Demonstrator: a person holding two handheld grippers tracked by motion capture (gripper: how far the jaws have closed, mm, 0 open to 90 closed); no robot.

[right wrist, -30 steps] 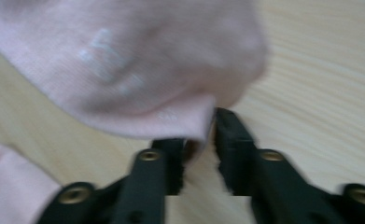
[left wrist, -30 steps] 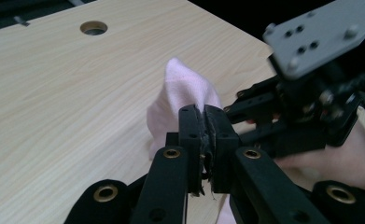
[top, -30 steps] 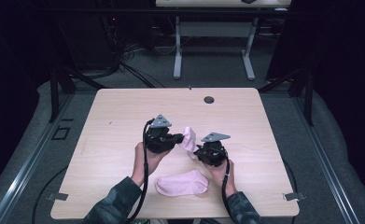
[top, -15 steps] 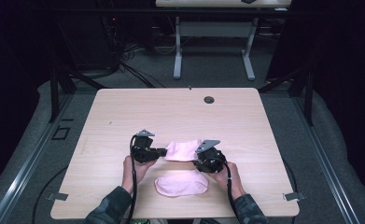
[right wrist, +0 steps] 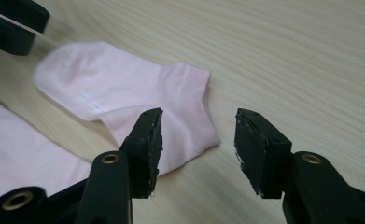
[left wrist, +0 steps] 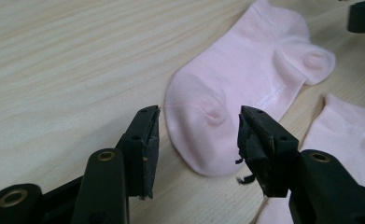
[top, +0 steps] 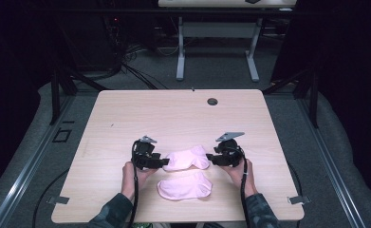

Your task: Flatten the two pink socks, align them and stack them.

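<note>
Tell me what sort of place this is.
Probably a lab or recording workspace, not a home: a bare light wooden table on grey carpet, a tangle of black cables behind it, and another white-legged desk beyond.

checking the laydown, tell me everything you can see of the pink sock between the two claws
The pale pink knit ankle sock lies flat on the light wooden table, spread out lengthwise between the left claw and the right claw. Its rounded toe points at the left claw, its ribbed cuff at the right. Small pale print runs along the foot. Both claws stand open off its ends, their jaws having just opened. A second pink sock lies beside it, nearer the person.
</note>
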